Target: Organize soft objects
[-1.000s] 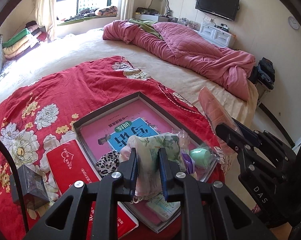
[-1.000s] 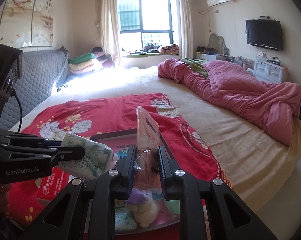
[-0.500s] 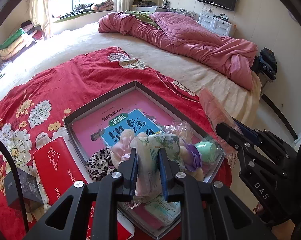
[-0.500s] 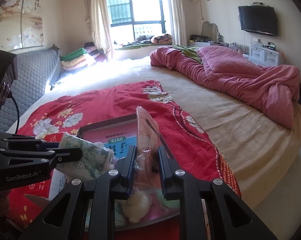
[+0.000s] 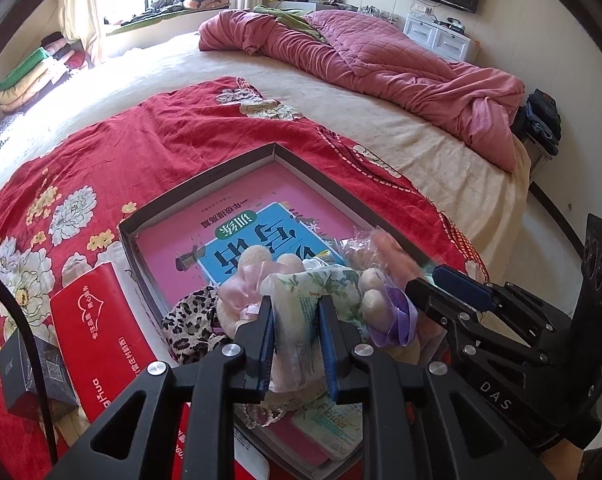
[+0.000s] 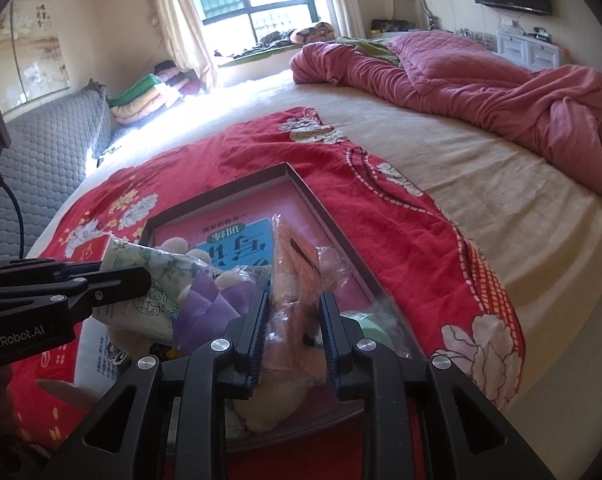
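Left wrist view, lower centre: left gripper point(image 5: 295, 308) clamped on a floral tissue pack point(image 5: 301, 322), blue pads pressed against both its sides, pack upright between them and over the near end of the tray point(image 5: 205, 190). Same pack seen at left of the right wrist view, pinched in the black fingers there.

Right wrist view, lower centre: right gripper point(image 6: 294, 306) with jaws just opened, parted now around a clear packet of pink items point(image 6: 297, 264). Packet standing tall between the pads, leaning on the left one; a gap showing at the right pad. Packet bottom down among the tray contents. In the left wrist view, same gripper entering from the right edge, packet blurred at its tip.

Tray: shallow, dark-rimmed, lying on a red floral blanket point(image 5: 173, 132) at frame centre. Inside, a pink and blue booklet point(image 5: 257, 236) covering the floor. Crowded at the near end: a cream plush toy with purple cloth point(image 6: 213, 300), a leopard-print fabric piece point(image 5: 189, 328), a pale green round item point(image 6: 371, 330), another tissue pack point(image 5: 333, 424) flat at the bottom.

Lower left of the left wrist view, outside the tray: red tissue box point(image 5: 101, 340) just beside the rim, small dark box point(image 5: 33, 376) beyond it at the frame edge.

Upper right in both views: rumpled pink quilt point(image 5: 381, 64) on the cream bed.
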{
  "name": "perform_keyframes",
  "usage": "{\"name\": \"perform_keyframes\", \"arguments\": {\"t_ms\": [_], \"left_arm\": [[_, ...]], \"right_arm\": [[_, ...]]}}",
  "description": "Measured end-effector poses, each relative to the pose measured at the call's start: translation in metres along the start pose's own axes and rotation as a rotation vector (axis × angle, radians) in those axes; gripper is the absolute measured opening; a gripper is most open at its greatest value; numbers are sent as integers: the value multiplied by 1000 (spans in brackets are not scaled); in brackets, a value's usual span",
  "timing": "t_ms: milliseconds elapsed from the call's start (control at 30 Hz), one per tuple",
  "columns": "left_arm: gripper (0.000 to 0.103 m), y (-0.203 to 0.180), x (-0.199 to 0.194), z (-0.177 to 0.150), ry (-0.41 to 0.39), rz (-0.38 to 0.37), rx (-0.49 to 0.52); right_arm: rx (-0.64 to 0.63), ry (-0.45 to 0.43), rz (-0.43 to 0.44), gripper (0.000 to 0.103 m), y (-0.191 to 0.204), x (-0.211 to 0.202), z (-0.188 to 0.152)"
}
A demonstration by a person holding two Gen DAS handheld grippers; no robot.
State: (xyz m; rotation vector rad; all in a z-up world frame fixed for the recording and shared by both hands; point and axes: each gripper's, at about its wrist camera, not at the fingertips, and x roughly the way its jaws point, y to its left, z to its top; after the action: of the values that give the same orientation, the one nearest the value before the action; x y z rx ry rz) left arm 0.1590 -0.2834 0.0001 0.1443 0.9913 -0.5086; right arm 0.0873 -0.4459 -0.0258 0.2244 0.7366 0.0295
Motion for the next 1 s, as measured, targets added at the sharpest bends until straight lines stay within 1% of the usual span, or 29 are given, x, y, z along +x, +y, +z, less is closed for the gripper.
{"name": "perform_keyframes", "arguments": {"t_ms": [33, 100, 167, 200, 300, 333, 367, 433, 467, 533, 633, 733, 900, 1000], "left_arm": [[21, 1, 0, 1, 0, 1, -6], [22, 4, 1, 1, -1, 3, -16], [24, 6, 0, 1, 0, 4, -22], [25, 7, -1, 1, 0, 9, -23], [32, 8, -4, 2, -8, 14, -20], [38, 8, -5, 2, -7, 14, -19], [41, 9, -5, 2, -4, 15, -17], [43, 10, -8, 1, -5, 19, -17], [45, 10, -10, 1, -8, 23, -18], [50, 11, -15, 0, -17, 30, -19], [53, 13, -28, -1, -40, 35, -17], [54, 16, -44, -4, -64, 37, -24], [55, 25, -67, -10, -93, 63, -27], [57, 31, -81, -15, -111, 71, -36]], "right_arm": [[13, -6, 9, 41, -1, -1, 0], [38, -17, 33, 43, -4, -5, 1], [49, -25, 36, 51, -4, -7, 2], [48, -28, 37, 52, -3, -9, 2], [51, -41, 38, 53, -2, -14, 4], [51, -47, 38, 54, -1, -17, 4], [53, -58, 34, 56, 0, -20, 6], [53, -79, 38, 60, 3, -28, 8], [51, -87, 36, 64, 5, -31, 10], [46, -106, 26, 67, 9, -39, 12], [41, -109, 22, 73, 17, -47, 15], [55, -122, 16, 74, 27, -58, 15], [101, -164, 35, 76, 45, -79, 14], [90, -205, 10, 76, 60, -93, 17]]}}
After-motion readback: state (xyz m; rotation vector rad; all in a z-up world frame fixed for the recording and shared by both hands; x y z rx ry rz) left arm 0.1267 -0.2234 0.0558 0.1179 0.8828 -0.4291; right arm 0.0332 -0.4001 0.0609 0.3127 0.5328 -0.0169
